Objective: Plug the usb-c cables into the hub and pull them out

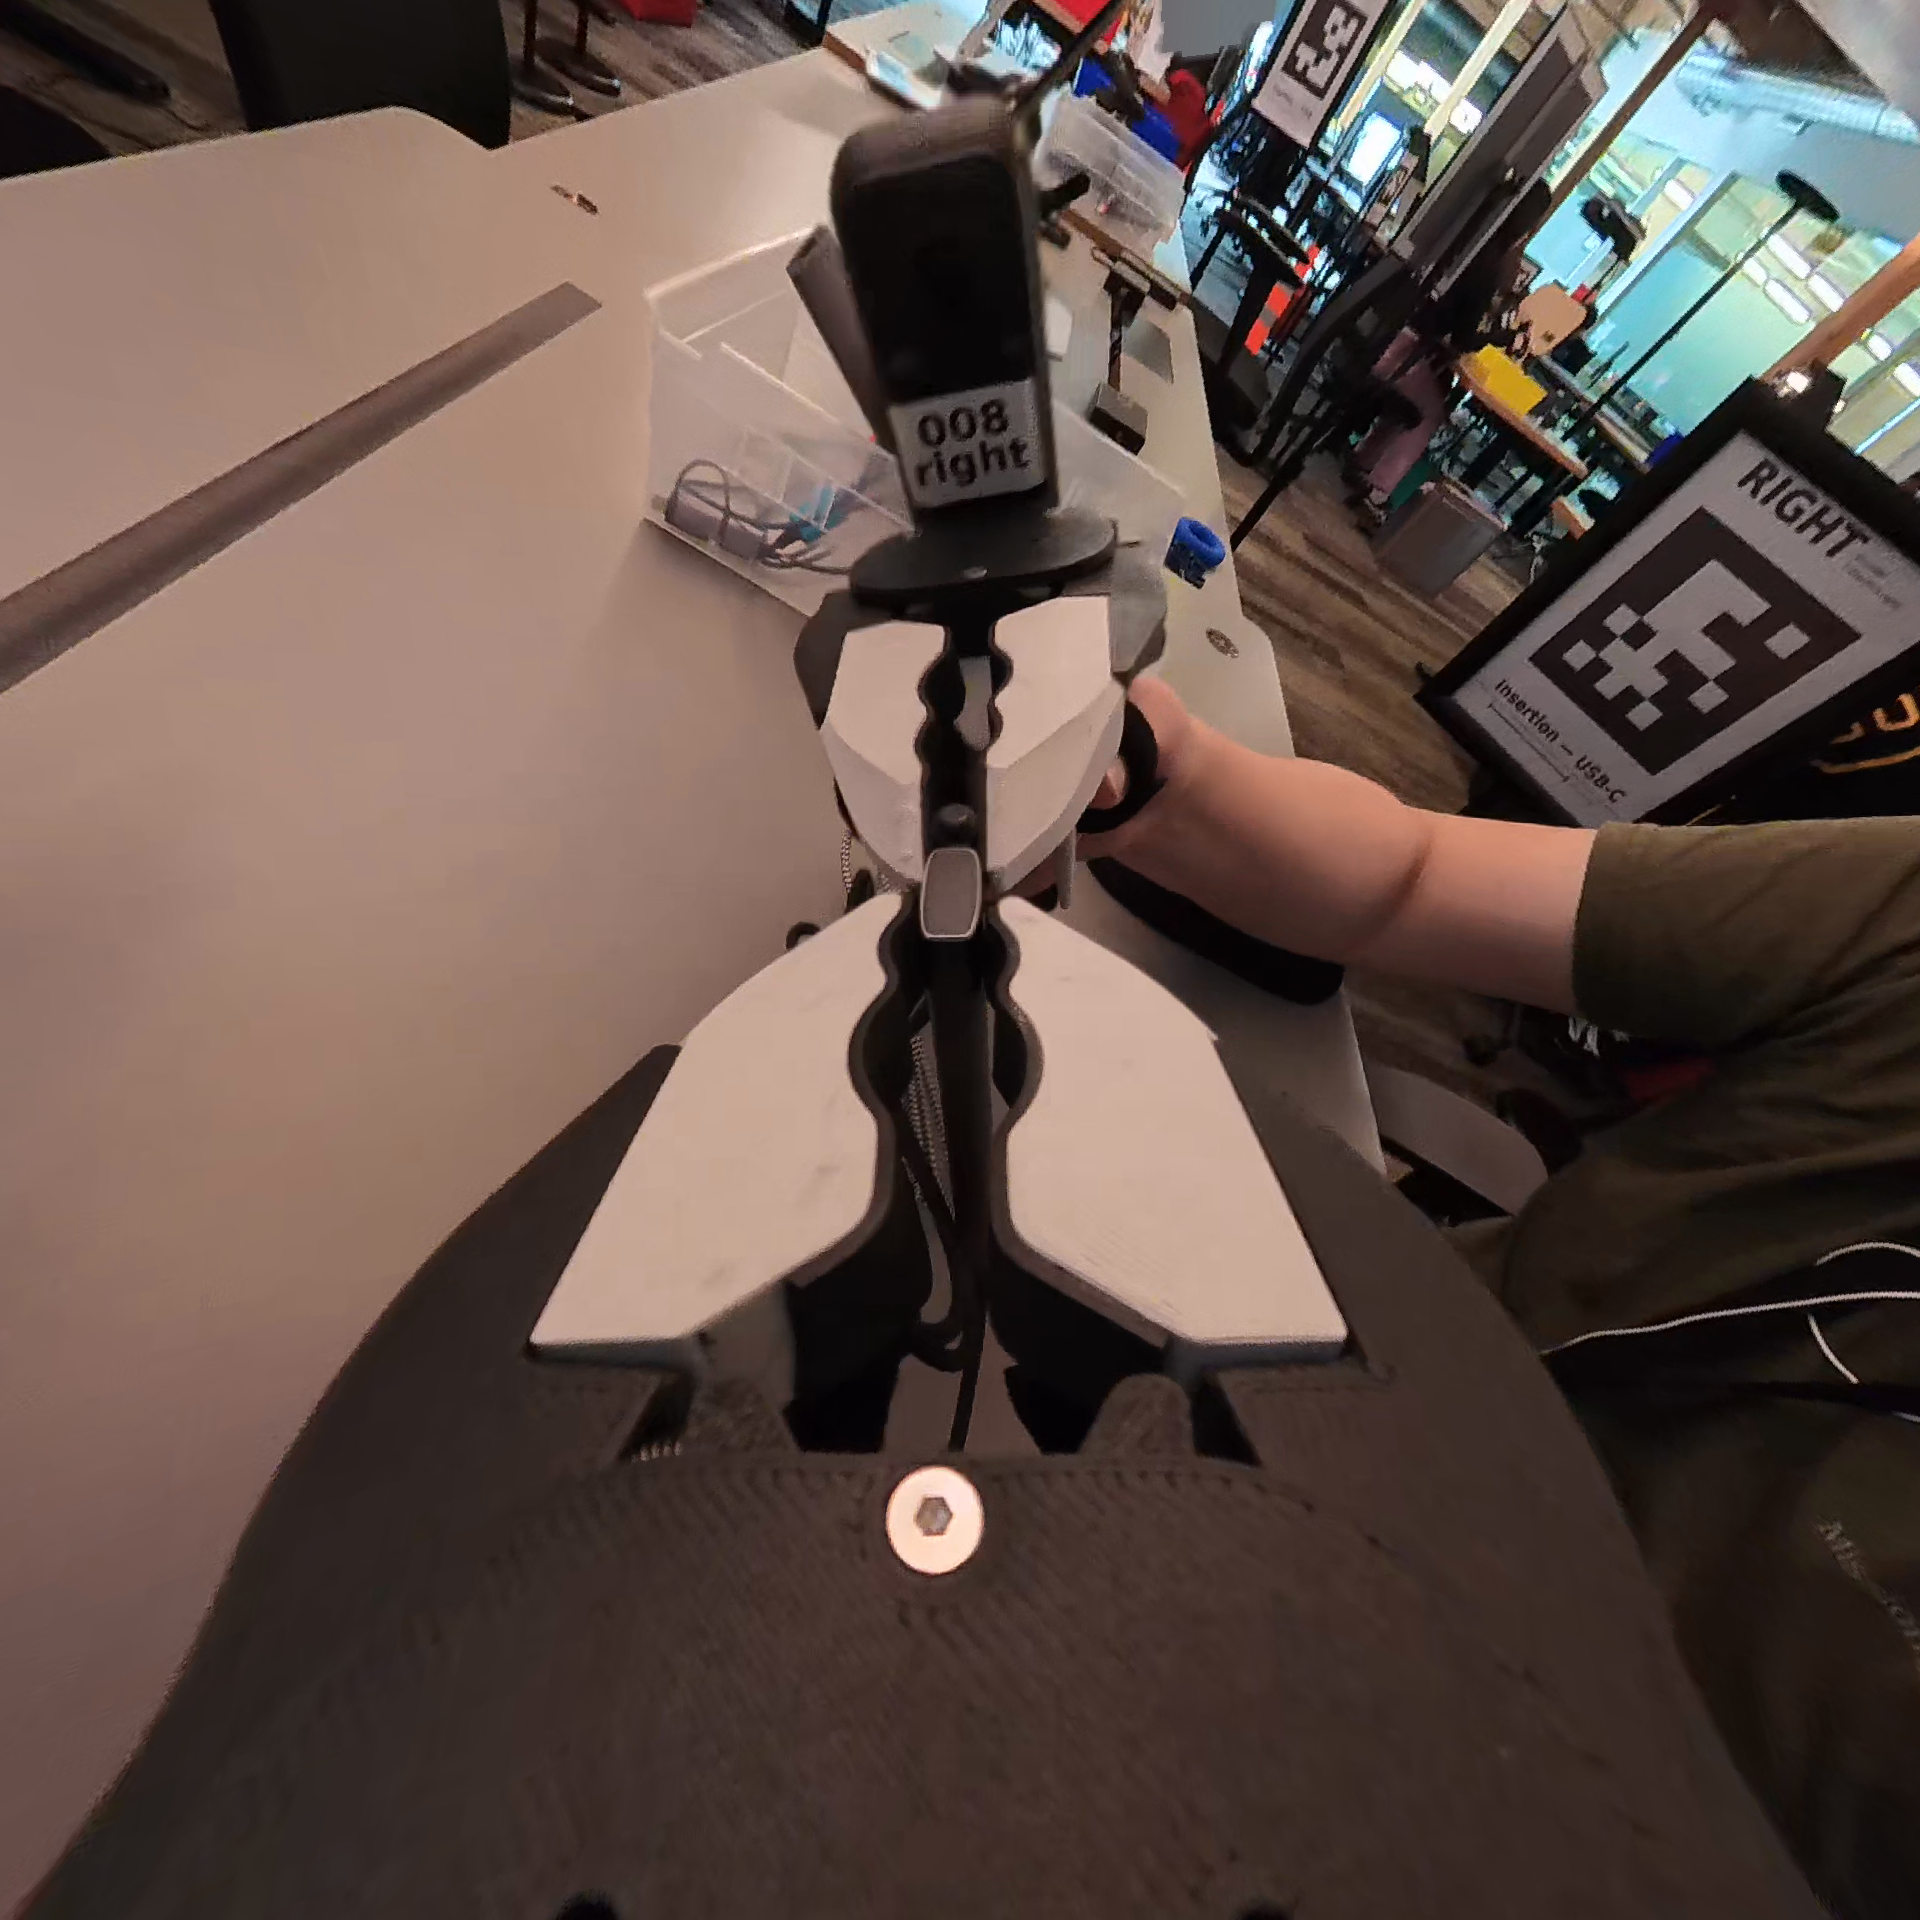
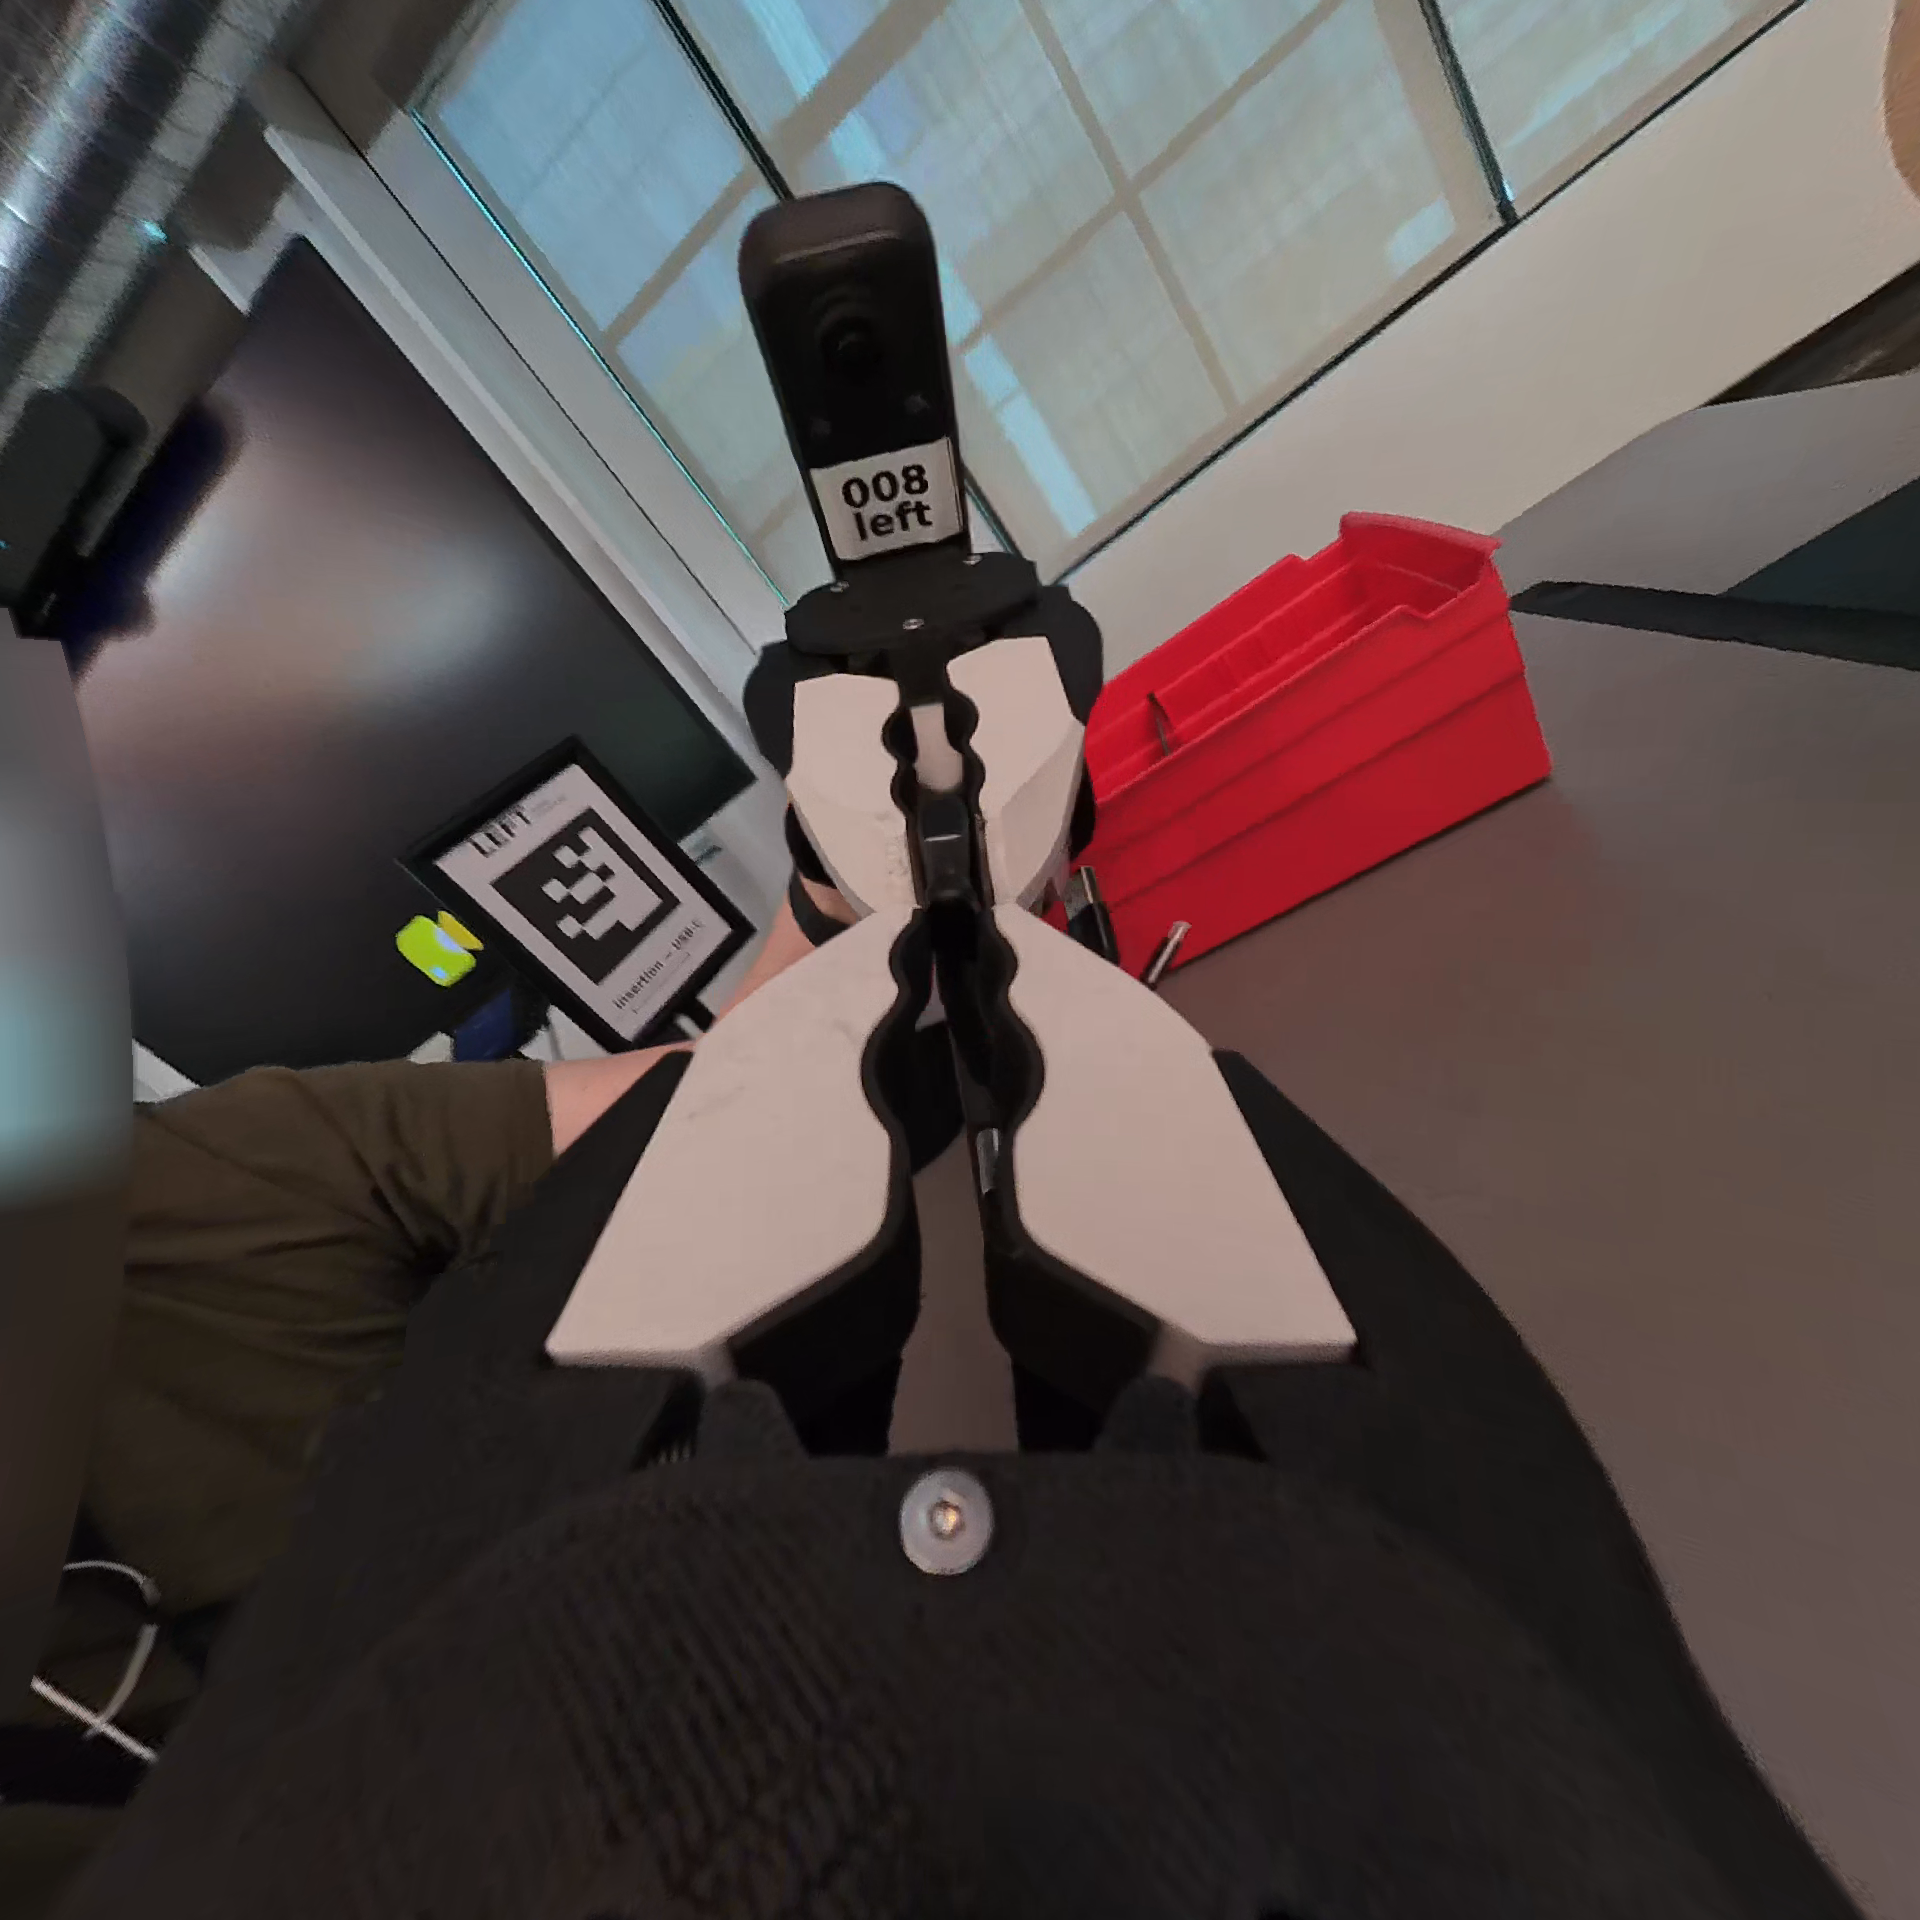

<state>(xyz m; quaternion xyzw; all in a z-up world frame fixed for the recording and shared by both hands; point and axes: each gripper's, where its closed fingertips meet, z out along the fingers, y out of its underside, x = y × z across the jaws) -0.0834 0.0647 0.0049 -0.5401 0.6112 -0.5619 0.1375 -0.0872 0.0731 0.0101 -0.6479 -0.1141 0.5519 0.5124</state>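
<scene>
USB-C cable [image 1: 961, 1101] — pinched between both grippers, tip to tip.

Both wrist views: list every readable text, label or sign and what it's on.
Not quoting writing; bearers only.
White camera label: legible, left wrist view.
Framed marker sign: legible, left wrist view.
Far marker board: too small.
Shirt print: blurred.
Second camera label: legible, right wrist view.
Second framed sign: partly blurred, right wrist view.
</scene>
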